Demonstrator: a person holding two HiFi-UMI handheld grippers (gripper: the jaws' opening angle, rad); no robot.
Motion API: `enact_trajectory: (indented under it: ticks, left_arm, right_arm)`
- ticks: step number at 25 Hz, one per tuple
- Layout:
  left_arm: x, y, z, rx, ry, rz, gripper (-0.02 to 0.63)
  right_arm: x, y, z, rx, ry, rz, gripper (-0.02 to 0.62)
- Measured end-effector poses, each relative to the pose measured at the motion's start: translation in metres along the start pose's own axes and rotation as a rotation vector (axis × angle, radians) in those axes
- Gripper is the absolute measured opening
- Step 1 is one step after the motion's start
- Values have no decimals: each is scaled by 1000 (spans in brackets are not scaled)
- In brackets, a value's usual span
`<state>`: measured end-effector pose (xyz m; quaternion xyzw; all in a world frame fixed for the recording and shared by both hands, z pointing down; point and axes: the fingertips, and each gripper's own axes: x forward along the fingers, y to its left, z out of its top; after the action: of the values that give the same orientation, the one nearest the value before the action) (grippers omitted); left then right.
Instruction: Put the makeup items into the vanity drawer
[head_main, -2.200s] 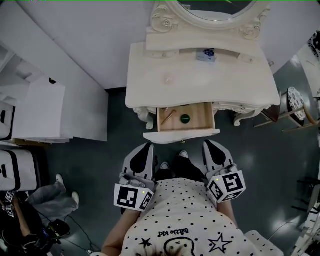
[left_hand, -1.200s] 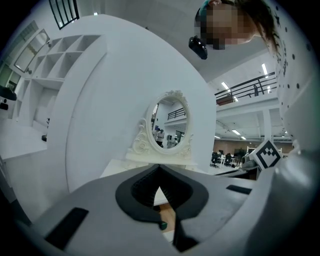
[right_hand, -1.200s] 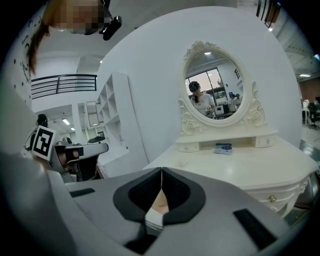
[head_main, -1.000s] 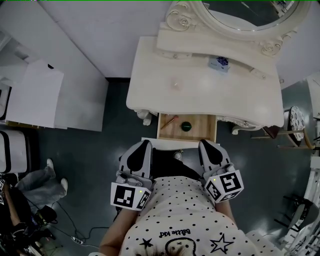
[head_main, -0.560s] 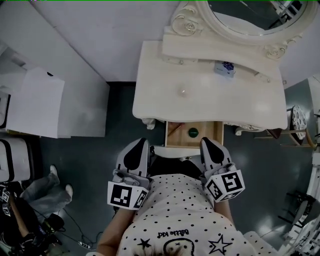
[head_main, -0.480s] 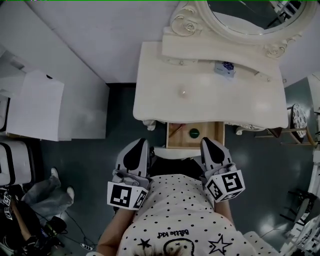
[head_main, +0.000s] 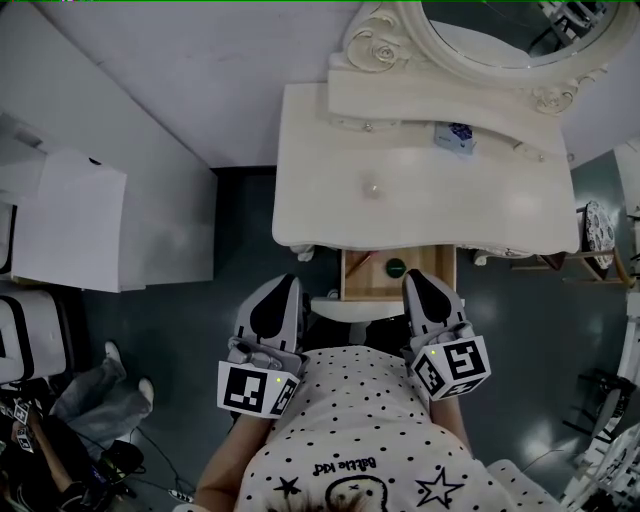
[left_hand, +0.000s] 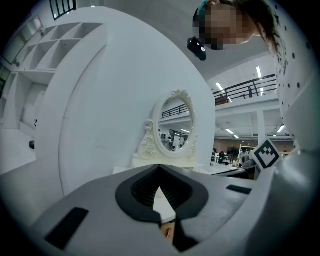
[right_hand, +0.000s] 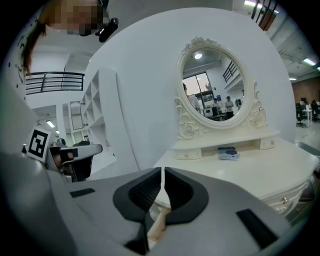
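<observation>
left gripper (head_main: 283, 292): your pads are pressed together at the tips (left_hand: 159, 167) with nothing pinched. It sits left of centre in the head view, beside the left end of the drawer front.
right gripper (head_main: 418, 285): your pads are closed to a hairline slit (right_hand: 163, 171) and hold nothing. It sits right of centre, beside the right end of the drawer front.
contact with drawer front: can't tell for either gripper.
drawer (head_main: 430, 282): partly open, above centre in the head view, sticking out from under the vanity (head_main: 450, 205) edge between your two gripper tips.
green round item (head_main: 396, 267): lies on the drawer floor about mid-width, close under the tabletop edge. It is above and between the two tips, nearer your right one, and clear of both sets of pads.
blue packet (head_main: 455, 136): on the vanity's raised shelf at upper right, below the mirror (head_main: 500, 30) and well apart from both grippers. It also shows at centre right in the right gripper view (right_hand: 228, 152).
small round thing (head_main: 372, 187): on the bare tabletop, straight above the drawer.
</observation>
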<state>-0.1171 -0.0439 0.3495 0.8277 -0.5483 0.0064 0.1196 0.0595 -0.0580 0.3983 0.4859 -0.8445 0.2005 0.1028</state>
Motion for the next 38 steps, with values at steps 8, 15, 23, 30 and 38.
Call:
enact_trajectory:
  ticks: [8,15,23,30,38]
  left_arm:
    - [1,7,3,-10,-24,26,-5]
    - [4,8,1,-9,-15,29,-5]
    - [2,14,2,-2,-11,52,-5]
    - [0,22,0,-9,4,77,-5]
    - [-5,37,-3,-31,19,135,-5]
  right_arm:
    - [11,-4,9,-30,-2,5,11]
    - [44,-23,24,-106,-2,10,79]
    - [122,-62,32,-156,48,-44,145]
    - [195,-82,-2,-119,190,-47,187]
    - [241,-106,-56,-46,353,-92,202]
